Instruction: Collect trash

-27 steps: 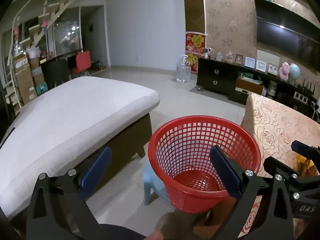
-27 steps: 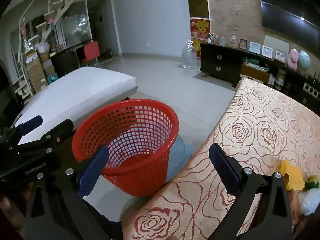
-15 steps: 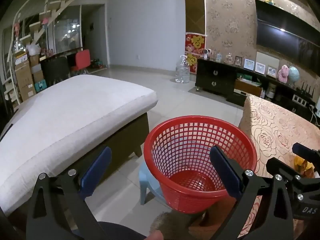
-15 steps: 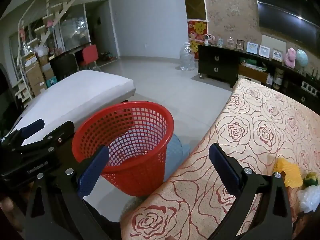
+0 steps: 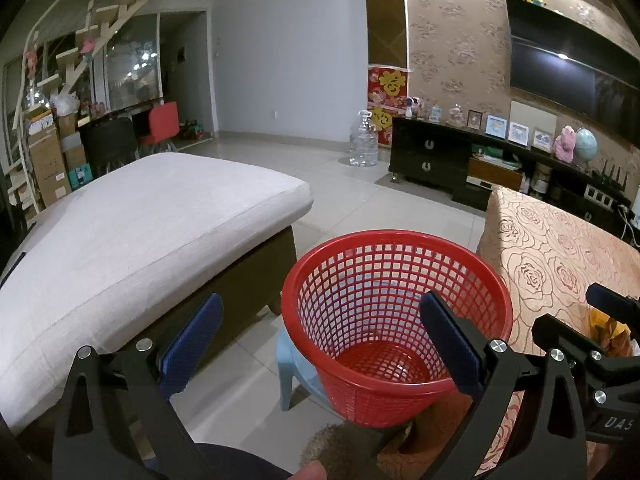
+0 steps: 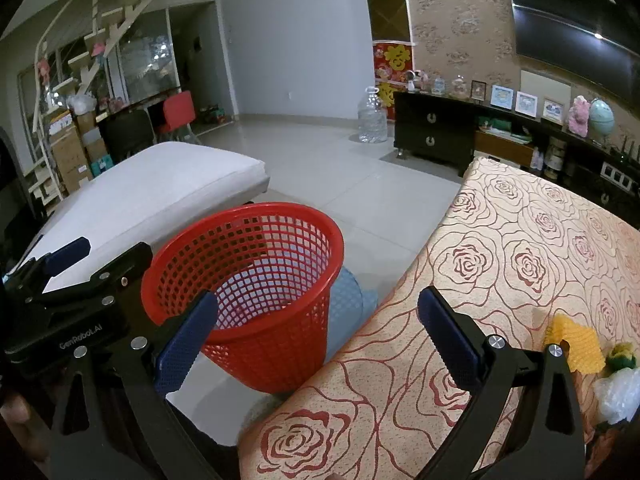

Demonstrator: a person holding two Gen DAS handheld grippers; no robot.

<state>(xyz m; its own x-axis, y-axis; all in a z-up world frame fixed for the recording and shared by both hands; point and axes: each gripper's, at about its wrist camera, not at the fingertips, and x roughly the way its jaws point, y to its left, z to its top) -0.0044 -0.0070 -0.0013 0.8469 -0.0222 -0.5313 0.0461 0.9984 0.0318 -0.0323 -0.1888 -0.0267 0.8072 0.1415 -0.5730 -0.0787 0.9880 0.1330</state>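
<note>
The left gripper (image 5: pixel 320 344) has its blue fingers (image 5: pixel 192 348) spread wide and empty, above a red mesh basket (image 5: pixel 396 320) that sits on a small blue stool (image 5: pixel 290 372). The right gripper (image 6: pixel 316 336) is likewise spread, holding nothing, over the near edge of the rose-patterned worktop (image 6: pixel 500 264). The trash lies at the worktop's right edge: a yellow mesh piece (image 6: pixel 576 340), a yellow-green scrap (image 6: pixel 622 354) and clear plastic (image 6: pixel 616 392). A white cushioned bench (image 5: pixel 132 224) stands left of the basket.

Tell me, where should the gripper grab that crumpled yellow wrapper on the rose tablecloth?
Probably the raised upper fold of the crumpled yellow wrapper, coming from above on its left side. It lies low on the rose-patterned tablecloth, and a clear plastic scrap crowds its right. The open right gripper is empty.
</note>
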